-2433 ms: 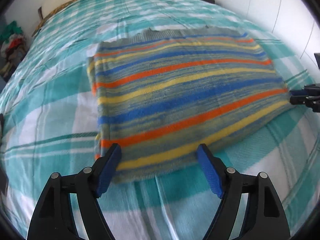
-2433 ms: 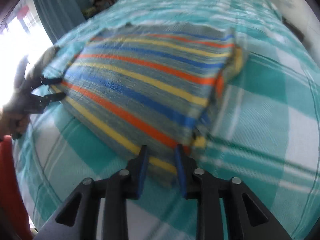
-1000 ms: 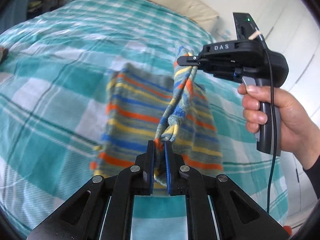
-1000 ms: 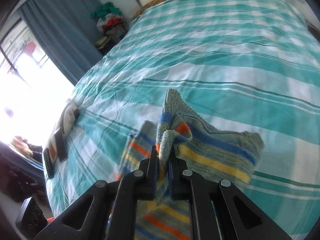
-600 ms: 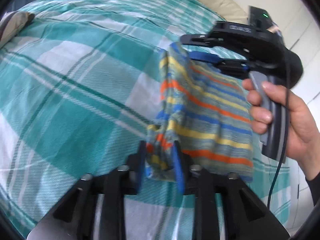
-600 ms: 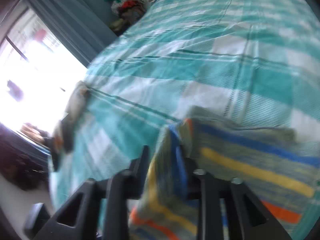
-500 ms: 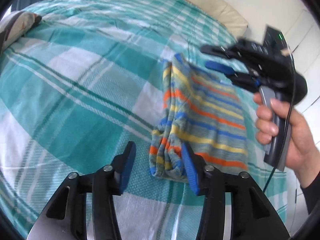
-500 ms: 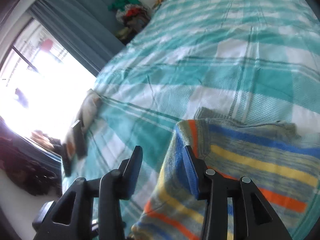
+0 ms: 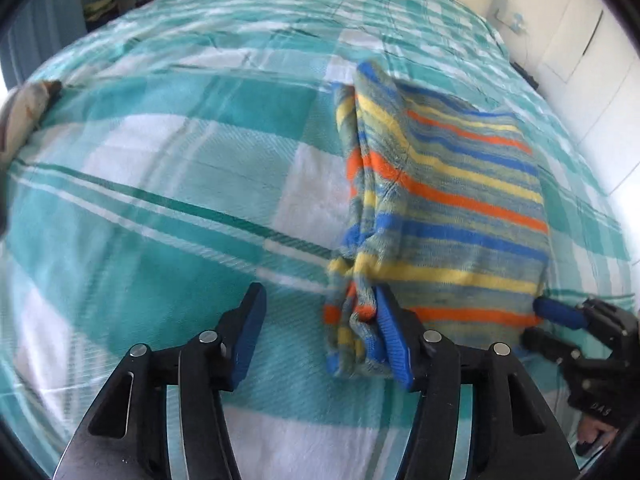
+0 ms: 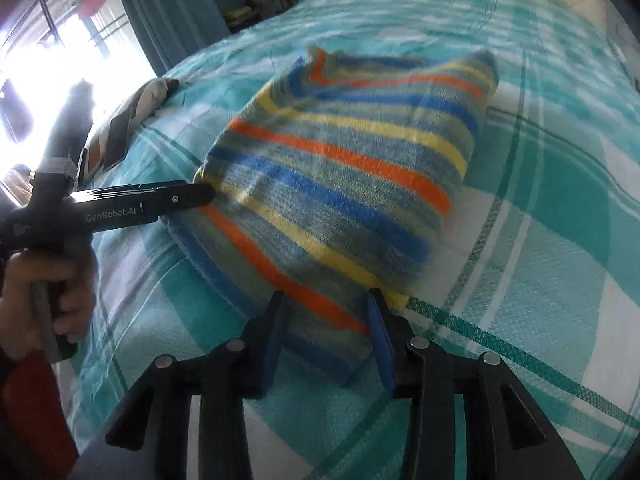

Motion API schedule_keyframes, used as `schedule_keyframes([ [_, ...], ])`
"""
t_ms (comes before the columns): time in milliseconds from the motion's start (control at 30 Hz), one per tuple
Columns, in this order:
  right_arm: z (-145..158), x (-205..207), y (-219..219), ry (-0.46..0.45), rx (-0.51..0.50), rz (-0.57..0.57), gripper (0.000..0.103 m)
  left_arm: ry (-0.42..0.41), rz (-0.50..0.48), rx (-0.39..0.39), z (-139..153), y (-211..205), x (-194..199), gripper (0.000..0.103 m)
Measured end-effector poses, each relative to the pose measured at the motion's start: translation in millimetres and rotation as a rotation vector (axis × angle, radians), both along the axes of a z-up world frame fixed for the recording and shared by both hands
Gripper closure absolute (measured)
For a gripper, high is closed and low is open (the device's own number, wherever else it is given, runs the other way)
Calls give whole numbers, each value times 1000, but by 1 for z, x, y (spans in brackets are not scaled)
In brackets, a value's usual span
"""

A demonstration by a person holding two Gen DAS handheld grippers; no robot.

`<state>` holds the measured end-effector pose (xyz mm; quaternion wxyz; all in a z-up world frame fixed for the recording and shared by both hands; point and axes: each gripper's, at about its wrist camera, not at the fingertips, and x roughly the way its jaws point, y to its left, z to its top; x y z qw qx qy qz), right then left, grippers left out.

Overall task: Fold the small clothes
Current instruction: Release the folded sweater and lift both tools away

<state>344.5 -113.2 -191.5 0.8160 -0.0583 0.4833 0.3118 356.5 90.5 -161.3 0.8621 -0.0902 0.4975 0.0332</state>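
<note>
Fingers of both grippers, just opened, hold nothing; striped knit lies folded on the bed. Only the right view shows the curtain.

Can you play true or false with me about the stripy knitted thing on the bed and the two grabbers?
1. The stripy knit lies folded on the checked bed cover. True.
2. The left gripper is squeezed shut. False: its jaws stand apart, having just opened.
3. The knit has orange, blue and yellow stripes. True.
4. The right gripper holds the knit up in the air. False: the knit lies on the bed.
</note>
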Motion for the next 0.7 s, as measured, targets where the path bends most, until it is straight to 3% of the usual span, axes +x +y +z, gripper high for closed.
schedule_keyframes([
  [33,6,-3,-2,-8,-4,-26,63,-7,6,16,6,2,-7,33],
  [133,26,-19,-13,-4,23,-112,58,-25,6,45,24,6,-27,28],
  [200,37,-36,-19,-23,29,-127,43,-40,6,83,33,5,-39,23],
  [333,47,-70,-25,-69,-8,-149,31,-58,8,116,45,3,-55,21],
  [567,45,-109,-32,-43,-12,-173,30,-84,-9,143,63,-5,-75,21],
  [700,40,-118,-33,-14,-11,-182,30,-94,-23,144,63,-5,-78,15],
])
